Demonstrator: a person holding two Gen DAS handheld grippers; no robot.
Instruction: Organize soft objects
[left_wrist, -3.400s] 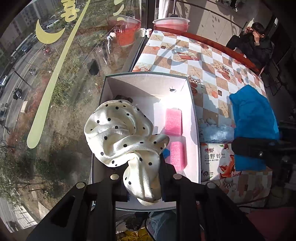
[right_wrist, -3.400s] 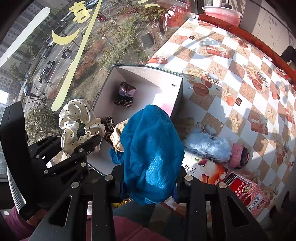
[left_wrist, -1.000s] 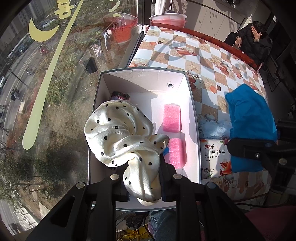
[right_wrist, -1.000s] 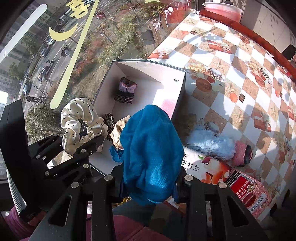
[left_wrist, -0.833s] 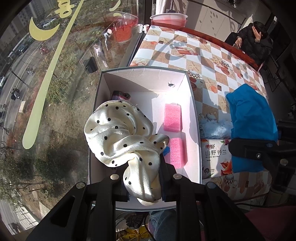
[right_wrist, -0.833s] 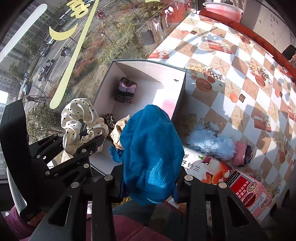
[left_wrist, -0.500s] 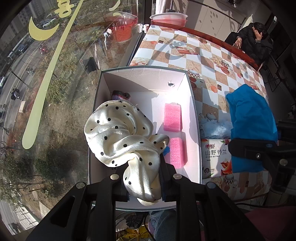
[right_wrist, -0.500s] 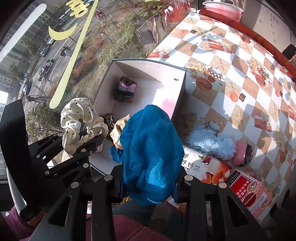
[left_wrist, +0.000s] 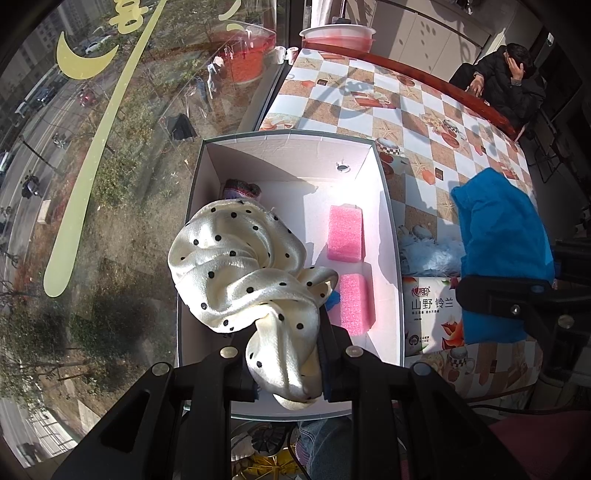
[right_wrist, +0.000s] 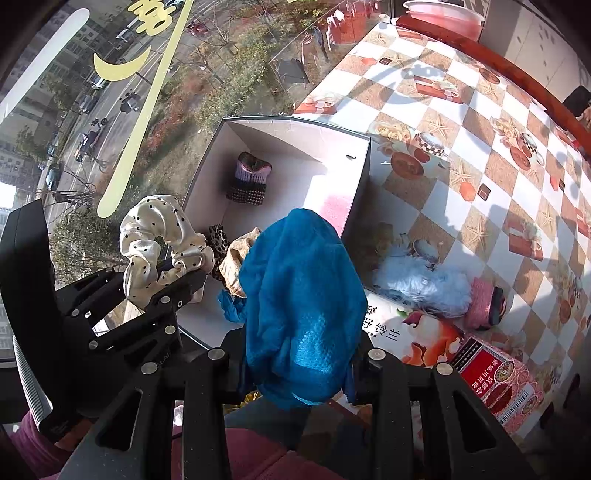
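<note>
The left gripper (left_wrist: 284, 354) was pinched on a cream, black-dotted scrunchie (left_wrist: 243, 273), which bulged up over the near left part of an open white box (left_wrist: 288, 147). The right gripper (right_wrist: 295, 373) was clamped on a blue cloth (right_wrist: 299, 295), whose bunched mass stood above its fingers, over the box's near right corner and the table edge. In the left view two pink foam blocks (left_wrist: 345, 233) lay one behind the other along the right side of the box floor, and a small purple knit piece (left_wrist: 242, 189) sat at the far left. The right view showed that knit piece (right_wrist: 251, 179) against the far wall, with a leopard-print scrunchie (right_wrist: 218, 240) and a tan one (right_wrist: 236, 258) nearer, beside the dotted scrunchie (right_wrist: 159, 236) in the left gripper (right_wrist: 173, 277). Outside the box, on the checkered tablecloth (right_wrist: 480, 122), a pale blue fluffy item (right_wrist: 424, 284) lay just right of the box wall, with a pink band (right_wrist: 480, 302) next to it. Both rested by a printed tissue pack (right_wrist: 406, 328).
</note>
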